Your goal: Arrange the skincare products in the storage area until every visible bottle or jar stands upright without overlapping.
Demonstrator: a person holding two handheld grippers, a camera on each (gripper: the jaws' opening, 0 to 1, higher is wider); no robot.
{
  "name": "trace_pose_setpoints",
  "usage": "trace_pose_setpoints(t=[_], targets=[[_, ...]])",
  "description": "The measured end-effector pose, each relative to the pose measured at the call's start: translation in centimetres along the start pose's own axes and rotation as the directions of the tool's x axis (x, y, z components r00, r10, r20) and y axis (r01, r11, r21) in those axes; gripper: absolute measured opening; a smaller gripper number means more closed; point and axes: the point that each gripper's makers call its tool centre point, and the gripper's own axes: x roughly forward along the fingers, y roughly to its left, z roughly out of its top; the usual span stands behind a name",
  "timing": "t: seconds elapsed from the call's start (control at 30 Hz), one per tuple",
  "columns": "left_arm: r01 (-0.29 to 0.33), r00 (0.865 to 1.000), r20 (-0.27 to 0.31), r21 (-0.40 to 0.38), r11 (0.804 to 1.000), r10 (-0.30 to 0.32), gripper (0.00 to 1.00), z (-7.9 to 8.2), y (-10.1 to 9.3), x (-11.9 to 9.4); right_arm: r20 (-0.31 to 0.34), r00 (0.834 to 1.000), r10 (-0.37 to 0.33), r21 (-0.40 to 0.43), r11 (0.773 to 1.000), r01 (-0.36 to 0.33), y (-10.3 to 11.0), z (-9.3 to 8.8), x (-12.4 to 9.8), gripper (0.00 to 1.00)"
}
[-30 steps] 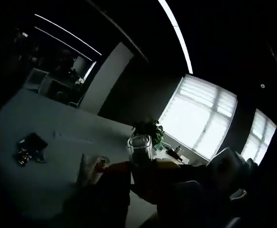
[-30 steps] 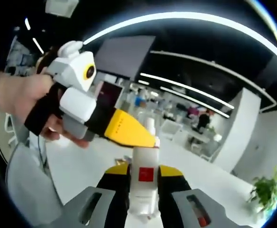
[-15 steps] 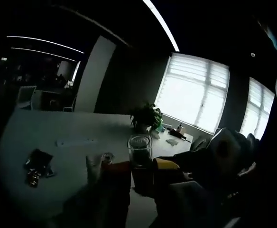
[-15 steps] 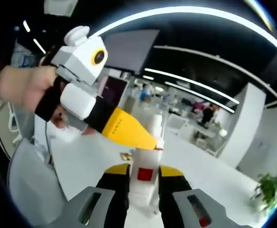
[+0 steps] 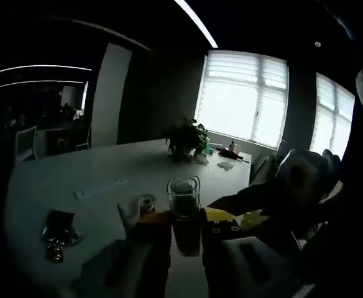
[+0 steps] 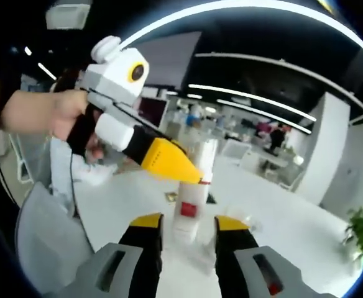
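A white bottle (image 6: pixel 191 198) is held upright above the bench (image 6: pixel 281 230) by the left gripper (image 6: pixel 197 179), jaws clamped on its neck; the right gripper (image 6: pixel 186 228) is seen below, jaws apart around it

A white table (image 5: pixel 94 180) bears a potted plant (image 5: pixel 184 139) and dark packets (image 5: pixel 57 226).

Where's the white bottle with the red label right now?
In the right gripper view the white bottle stands at centre, between the right gripper's open jaws, with the left gripper closed on its upper part.
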Motion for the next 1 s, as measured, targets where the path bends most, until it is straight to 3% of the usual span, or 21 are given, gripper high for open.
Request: trace_pose_setpoints(t=[0.33, 0.43, 0.57, 0.77, 0.9, 1.0], targets=[[0.044, 0.998, -0.042, 0.026, 0.999, -0.043, 0.18, -2.0, 0.6, 1.8, -0.079, 0.997, -0.022, 0.081, 0.996, 0.029, -1.8, -4.2, -1.4, 0.48], [0.051, 0.998, -0.040, 0.039, 0.998, -0.049, 0.18, -2.4, 0.9, 2.3, -0.108, 0.994, -0.009, 0.110, 0.994, 0.021, -1.9, -5.7, -1.7, 0.57], [0.046, 0.998, -0.055, 0.104, 0.994, -0.040, 0.18, -3.3, 1.4, 3.2, -0.162, 0.987, -0.018, 0.119, 0.992, 0.037, -2.4, -8.4, -2.1, 0.66], [0.052, 0.996, -0.087, 0.183, 0.982, -0.037, 0.18, -5.3, 3.3, 4.6, -0.166, 0.986, -0.014, 0.167, 0.985, 0.042, -3.2, -10.3, -2.7, 0.74], [0.066, 0.993, -0.108, 0.209, 0.976, -0.045, 0.18, -7.0, 3.9, 5.7, -0.154, 0.988, 0.008, 0.269, 0.962, 0.034, -3.5, -11.8, -2.7, 0.83], [0.097, 0.991, -0.106, 0.208, 0.973, -0.076, 0.18, -8.0, 4.1, 6.6, -0.140, 0.990, 0.019, 0.313, 0.949, 0.026, -3.8, -11.7, -2.6, 0.83]])
